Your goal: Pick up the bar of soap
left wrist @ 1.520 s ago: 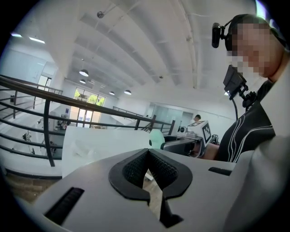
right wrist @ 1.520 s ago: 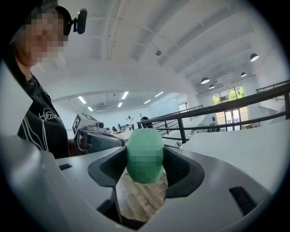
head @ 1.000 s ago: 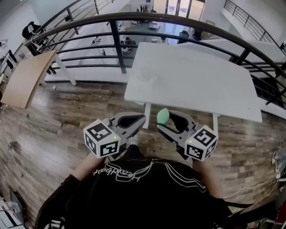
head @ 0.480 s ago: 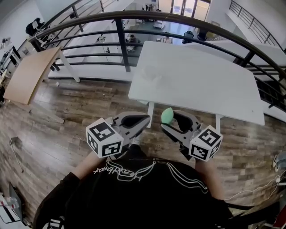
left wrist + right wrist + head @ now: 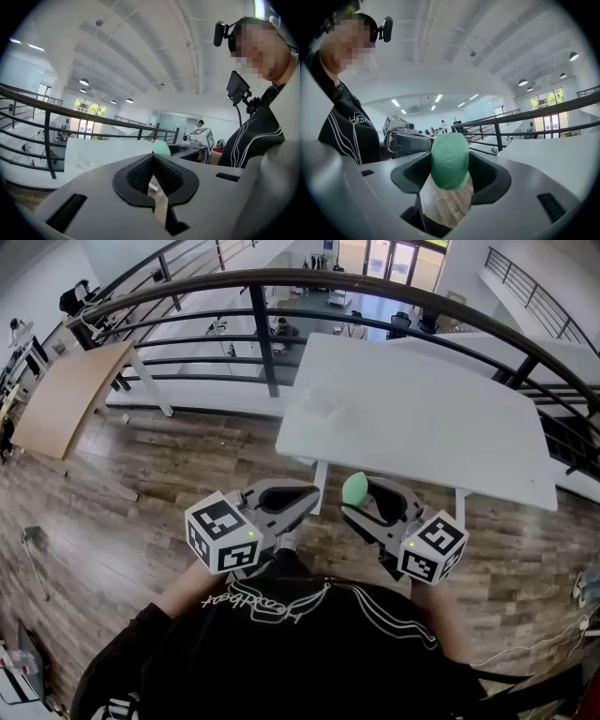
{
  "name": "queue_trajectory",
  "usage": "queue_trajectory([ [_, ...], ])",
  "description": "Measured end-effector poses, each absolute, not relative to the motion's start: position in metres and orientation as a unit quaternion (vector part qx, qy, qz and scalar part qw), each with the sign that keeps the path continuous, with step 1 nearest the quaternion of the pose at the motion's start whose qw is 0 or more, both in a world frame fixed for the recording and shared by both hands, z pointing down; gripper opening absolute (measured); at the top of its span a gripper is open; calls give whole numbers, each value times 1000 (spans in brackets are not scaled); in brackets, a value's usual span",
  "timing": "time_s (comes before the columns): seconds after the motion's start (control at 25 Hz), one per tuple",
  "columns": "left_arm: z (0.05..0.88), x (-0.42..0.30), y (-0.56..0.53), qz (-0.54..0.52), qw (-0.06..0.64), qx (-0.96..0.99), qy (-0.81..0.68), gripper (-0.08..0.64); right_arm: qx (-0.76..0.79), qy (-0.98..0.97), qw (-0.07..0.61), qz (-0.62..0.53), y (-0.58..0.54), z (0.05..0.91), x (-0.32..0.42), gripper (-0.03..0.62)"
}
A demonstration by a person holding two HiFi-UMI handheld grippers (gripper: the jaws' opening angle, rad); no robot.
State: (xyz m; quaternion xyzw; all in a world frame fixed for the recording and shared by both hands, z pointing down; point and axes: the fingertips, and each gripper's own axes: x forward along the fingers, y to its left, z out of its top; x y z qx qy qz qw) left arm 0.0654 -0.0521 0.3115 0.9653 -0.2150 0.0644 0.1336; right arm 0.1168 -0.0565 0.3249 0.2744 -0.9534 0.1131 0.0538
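Well, over at the far left a light wooden board rests tilted on the plank floor, near the dark curved railing. Closer in, the person in the black shirt holds both tools out at waist height. The left gripper is clenched on nothing: in the left gripper view its dark pads meet at the tip and only floor shows through the gap behind them. Just beside it, the right gripper is clamped on the bar of soap, a rounded green piece standing upright between the jaws with its top poking out past them; the right gripper view shows the soap pinched on both sides. It hangs in the air just short of the near edge of the white table, which stands against the railing.
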Motion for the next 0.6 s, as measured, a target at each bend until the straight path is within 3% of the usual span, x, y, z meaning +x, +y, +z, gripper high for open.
queue_trajectory([
  [0.6, 314, 66, -53, 63, 136, 965, -214, 5, 275, -952, 50, 122, -58, 329, 119, 221],
])
